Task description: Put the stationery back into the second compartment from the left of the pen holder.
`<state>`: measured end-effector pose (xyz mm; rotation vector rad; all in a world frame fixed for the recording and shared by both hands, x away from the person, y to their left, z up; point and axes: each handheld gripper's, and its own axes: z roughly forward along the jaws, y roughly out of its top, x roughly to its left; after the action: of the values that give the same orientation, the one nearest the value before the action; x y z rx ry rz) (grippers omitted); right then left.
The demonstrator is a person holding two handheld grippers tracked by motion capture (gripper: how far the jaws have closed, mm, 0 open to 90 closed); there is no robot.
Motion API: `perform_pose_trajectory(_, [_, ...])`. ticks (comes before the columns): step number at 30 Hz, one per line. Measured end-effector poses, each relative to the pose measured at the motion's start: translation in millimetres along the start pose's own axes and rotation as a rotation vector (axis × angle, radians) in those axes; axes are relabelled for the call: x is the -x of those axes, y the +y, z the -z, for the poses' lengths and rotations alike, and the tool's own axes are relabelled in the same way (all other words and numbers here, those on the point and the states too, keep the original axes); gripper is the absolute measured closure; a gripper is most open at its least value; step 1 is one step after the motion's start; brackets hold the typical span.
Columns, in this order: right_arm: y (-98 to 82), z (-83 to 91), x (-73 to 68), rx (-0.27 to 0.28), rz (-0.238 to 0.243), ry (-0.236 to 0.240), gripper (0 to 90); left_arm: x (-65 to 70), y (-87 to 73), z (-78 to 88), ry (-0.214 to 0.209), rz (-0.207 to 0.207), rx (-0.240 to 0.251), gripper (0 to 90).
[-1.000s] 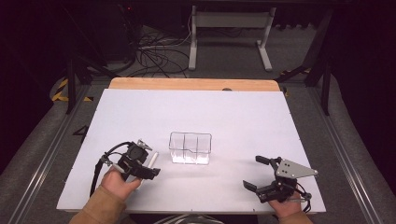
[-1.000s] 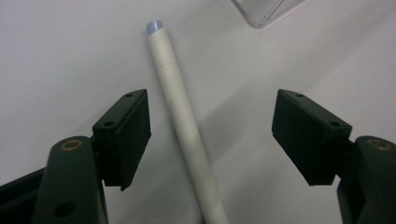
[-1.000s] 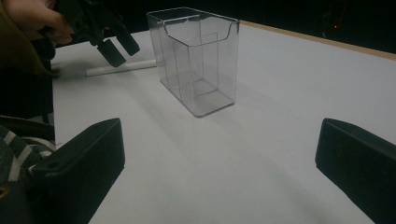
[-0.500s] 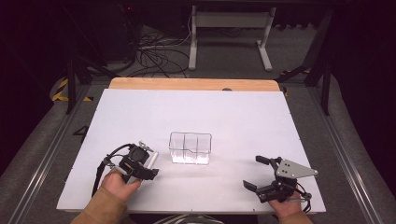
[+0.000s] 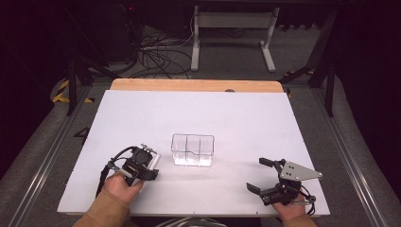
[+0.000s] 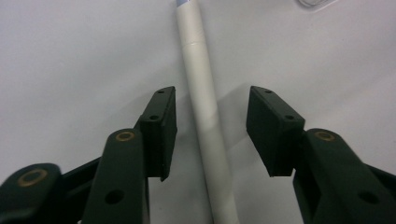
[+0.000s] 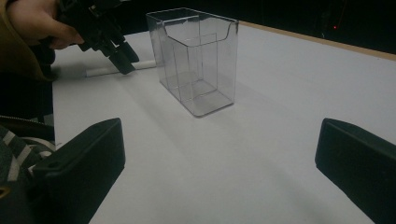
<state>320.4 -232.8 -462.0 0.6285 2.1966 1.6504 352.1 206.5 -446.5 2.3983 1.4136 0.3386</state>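
A white pen [image 6: 205, 116] lies flat on the white table [image 5: 246, 118], just left of a clear plastic box with compartments [image 5: 192, 150]. My left gripper [image 5: 146, 168] points down over the pen [image 5: 154, 160]. Its jaws have just been closing, with the pen lying between them. In the left gripper view, the left gripper [image 6: 212, 93] still has a small gap between each pad and the pen. My right gripper [image 5: 257, 175] rests near the front right edge, open wide and empty. In the right gripper view, the right gripper [image 7: 222, 140] faces the box [image 7: 196, 56] and the pen [image 7: 116, 69].
The wooden table edge [image 5: 194, 85] runs along the far side. Beyond it are cables and a metal stand [image 5: 231, 28] on the floor. A person's hand [image 7: 37, 23] holds the left gripper.
The left gripper's jaws have narrowed around the pen while the hand barely shifted. The right gripper has kept still.
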Motion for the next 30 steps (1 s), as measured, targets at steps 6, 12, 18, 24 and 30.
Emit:
perform_pose_trajectory(6, [-0.1,-0.6,0.0,-0.002,0.002,-0.001,2.2,0.0,0.6,-0.4,-0.018,0.017,-0.013,59.3])
perform_pose_trajectory(12, [-0.2,-0.7,-0.2,-0.002,0.003,0.0,2.2,-0.8,1.5,-0.9,-0.013,0.034,-0.011,63.6])
perform_pose_trajectory(18, [-0.2,-0.6,-0.2,-0.001,0.004,0.001,2.2,0.0,1.8,-1.3,-0.007,0.047,-0.006,66.3])
perform_pose_trajectory(24, [-0.2,-1.0,-0.4,-0.003,0.005,0.002,2.2,0.2,1.0,-0.9,-0.002,0.064,-0.005,68.9])
perform_pose_trajectory(30, [-0.2,-1.2,-0.5,-0.006,0.007,0.003,2.3,1.3,-0.1,-1.0,0.007,0.087,0.007,75.8])
